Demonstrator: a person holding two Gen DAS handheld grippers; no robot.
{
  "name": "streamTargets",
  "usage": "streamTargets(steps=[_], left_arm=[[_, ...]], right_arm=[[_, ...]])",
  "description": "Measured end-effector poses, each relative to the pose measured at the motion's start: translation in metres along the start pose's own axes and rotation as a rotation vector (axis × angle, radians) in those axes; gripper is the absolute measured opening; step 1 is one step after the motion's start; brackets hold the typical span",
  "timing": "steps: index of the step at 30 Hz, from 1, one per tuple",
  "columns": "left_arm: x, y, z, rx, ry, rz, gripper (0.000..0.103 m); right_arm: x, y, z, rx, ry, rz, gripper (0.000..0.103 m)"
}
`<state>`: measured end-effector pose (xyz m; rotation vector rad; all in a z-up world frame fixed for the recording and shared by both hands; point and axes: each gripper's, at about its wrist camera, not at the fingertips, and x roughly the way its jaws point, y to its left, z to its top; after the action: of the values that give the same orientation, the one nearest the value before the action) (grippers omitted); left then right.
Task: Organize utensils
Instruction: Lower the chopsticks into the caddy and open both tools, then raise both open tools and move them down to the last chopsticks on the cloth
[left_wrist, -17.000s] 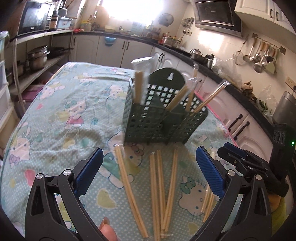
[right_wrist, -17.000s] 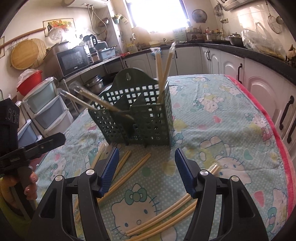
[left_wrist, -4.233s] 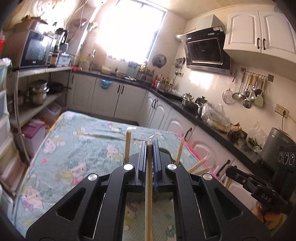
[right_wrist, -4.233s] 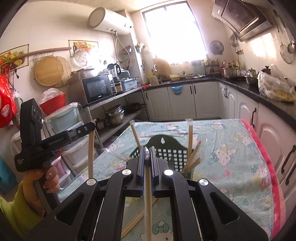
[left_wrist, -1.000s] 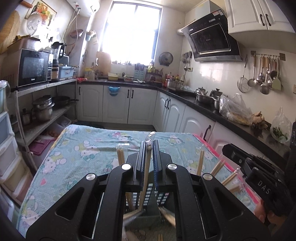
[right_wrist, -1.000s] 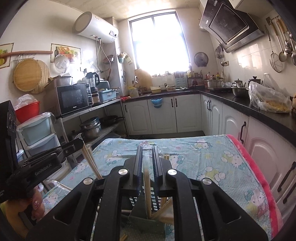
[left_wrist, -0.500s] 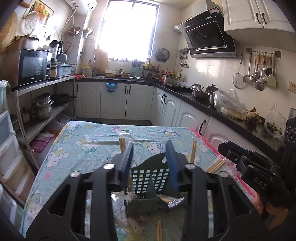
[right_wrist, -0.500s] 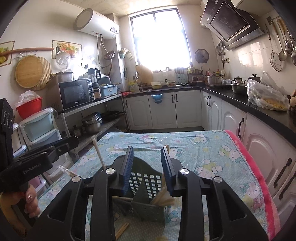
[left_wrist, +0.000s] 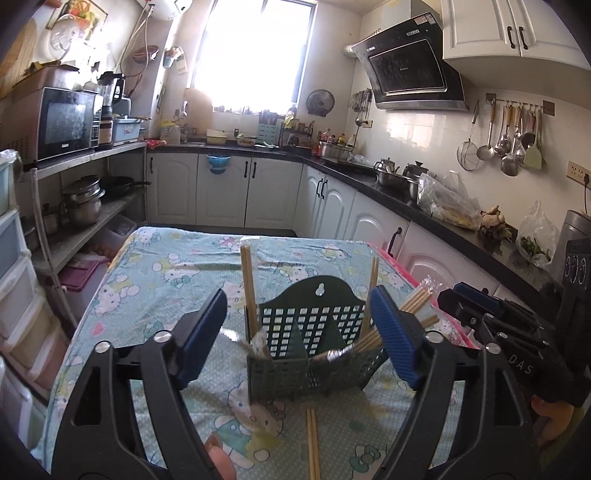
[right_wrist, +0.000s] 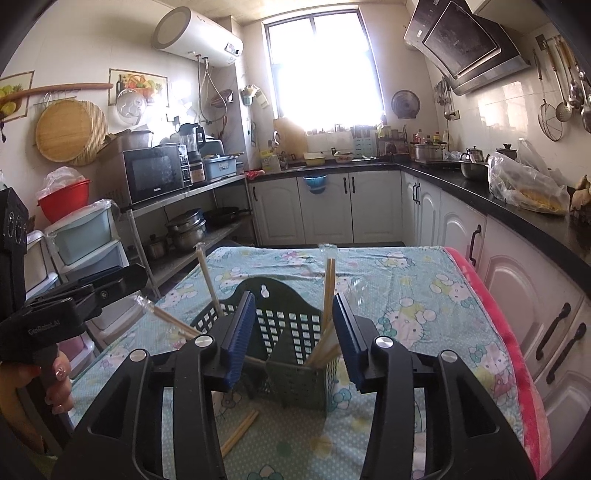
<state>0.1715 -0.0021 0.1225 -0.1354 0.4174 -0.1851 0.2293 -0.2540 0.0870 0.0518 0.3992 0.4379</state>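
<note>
A dark green perforated utensil holder (left_wrist: 314, 354) stands on the table and holds several wrapped wooden chopsticks (left_wrist: 248, 284). It also shows in the right wrist view (right_wrist: 295, 354), with chopsticks (right_wrist: 327, 288) leaning out. My left gripper (left_wrist: 299, 339) is open and empty, above and in front of the holder. My right gripper (right_wrist: 293, 336) is open and empty, above the holder. A loose pair of chopsticks (left_wrist: 313, 443) lies on the cloth in front of the holder, and another pair (right_wrist: 240, 430) shows in the right wrist view. The right gripper shows at the right of the left wrist view (left_wrist: 491, 325), the left gripper at the left of the right wrist view (right_wrist: 85, 295).
The table has a teal cartoon-print cloth (left_wrist: 166, 280) with a pink edge (right_wrist: 517, 369) on the right. White cabinets and a black counter (left_wrist: 424, 195) run along the right. A shelf with pots (left_wrist: 81, 199) and plastic drawers (right_wrist: 85, 240) stands on the left.
Both grippers were shut on a chopstick over the holder a second ago. Both have opened, dropped the chopsticks into the holder, and are now open wider.
</note>
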Motion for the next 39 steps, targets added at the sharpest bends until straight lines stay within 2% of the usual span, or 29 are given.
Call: streamTargets(steps=[7, 12, 24, 39], left_arm=[[-0.011, 0.002, -0.008, -0.009, 0.004, -0.005, 0.092], [-0.017, 0.002, -0.015, -0.006, 0.002, -0.004, 0.092], [-0.017, 0.001, -0.041, -0.001, 0.057, -0.009, 0.092], [-0.009, -0.004, -0.065, 0.013, 0.115, -0.015, 0.092]], right_arm=[[-0.009, 0.000, -0.009, 0.006, 0.016, -0.004, 0.046], [-0.014, 0.000, -0.015, 0.009, 0.022, -0.005, 0.048], [-0.027, 0.004, -0.032, -0.003, 0.042, -0.005, 0.054], [-0.035, 0.002, -0.059, 0.013, 0.100, -0.011, 0.054]])
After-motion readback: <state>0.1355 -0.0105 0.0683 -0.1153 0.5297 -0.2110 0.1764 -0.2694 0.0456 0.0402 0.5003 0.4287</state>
